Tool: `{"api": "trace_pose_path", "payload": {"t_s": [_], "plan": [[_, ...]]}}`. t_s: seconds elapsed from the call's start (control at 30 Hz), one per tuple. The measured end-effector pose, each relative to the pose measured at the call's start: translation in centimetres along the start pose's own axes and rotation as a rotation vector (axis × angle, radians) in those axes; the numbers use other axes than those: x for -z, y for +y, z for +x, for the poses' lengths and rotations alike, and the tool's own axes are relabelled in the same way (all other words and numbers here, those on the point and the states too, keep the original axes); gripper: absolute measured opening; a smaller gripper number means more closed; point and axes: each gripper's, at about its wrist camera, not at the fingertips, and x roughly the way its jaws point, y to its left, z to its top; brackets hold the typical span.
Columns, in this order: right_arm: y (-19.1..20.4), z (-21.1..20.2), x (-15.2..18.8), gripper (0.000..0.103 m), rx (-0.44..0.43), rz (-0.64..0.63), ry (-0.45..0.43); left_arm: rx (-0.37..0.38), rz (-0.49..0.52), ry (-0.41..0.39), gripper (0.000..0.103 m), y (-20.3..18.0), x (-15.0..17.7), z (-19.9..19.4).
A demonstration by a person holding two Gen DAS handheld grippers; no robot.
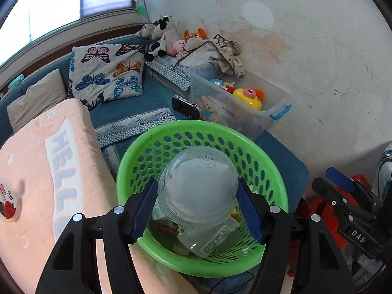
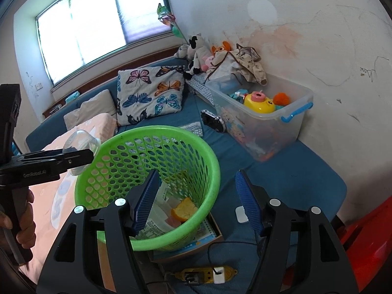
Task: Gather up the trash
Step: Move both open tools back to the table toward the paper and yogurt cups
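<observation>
My left gripper [image 1: 197,208] is shut on a clear plastic cup [image 1: 198,183], bottom facing the camera, held over the near rim of the green mesh basket [image 1: 274,171]. The basket holds a plastic bottle [image 1: 210,240] and scraps. In the right wrist view the same cup [image 2: 78,139] shows at the basket's [image 2: 208,152] left rim, held by the left gripper [image 2: 80,156]. My right gripper [image 2: 196,201] is open and empty; its left finger hangs over the basket, above orange peel [image 2: 183,210] and paper.
A pink "HELLO" blanket [image 1: 49,161] lies left with a small lidded cup [image 1: 8,201] on it. A clear toy bin [image 2: 264,120] stands by the wall. Butterfly pillow [image 2: 152,93], stuffed toys [image 2: 201,51], a yellow power strip [image 2: 205,274] and a box [image 2: 208,235] under the basket.
</observation>
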Motion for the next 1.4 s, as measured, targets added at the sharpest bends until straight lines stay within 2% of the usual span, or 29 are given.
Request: {"api": "trace_pose_path", "payload": {"t_s": [0.3,0.37,0.43,0.73,0.9,1.13,1.4], "plan": [[0.5,-0.2,0.1,0.065,-0.019,0.002,-0.001,0.007,-0.007,0.041,0.064,-0.1,0.5,1.6],[0.6,-0.1,0.0,0.065,-0.020,0.000,0.000,0.012,-0.023,0.053,0.066,0.5,0.6,1.8],[0.9,-0.1,0.0,0.065,-0.022,-0.002,0.003,0.015,-0.042,0.055,0.075,1.1,0.8,1.8],[3.1,-0.6,-0.6,0.065,-0.041,-0.045,-0.007,0.030,-0.058,0.046,0.077,2.6,1.3,0.3],[5.5,-0.8,-0.7,0.066,-0.082,-0.076,0.001,-0.032,-0.073,0.012,0.077,5.3,1.7,-2.6],[11.2,-0.7,-1.3,0.067,-0.177,-0.154,0.012,-0.135,-0.135,-0.041,0.077,10.7,2.2,-7.1],[19.0,-0.2,-2.0,0.071,-0.317,-0.229,0.030,-0.273,-0.293,-0.092,0.077,19.2,3.7,-12.3]]}}
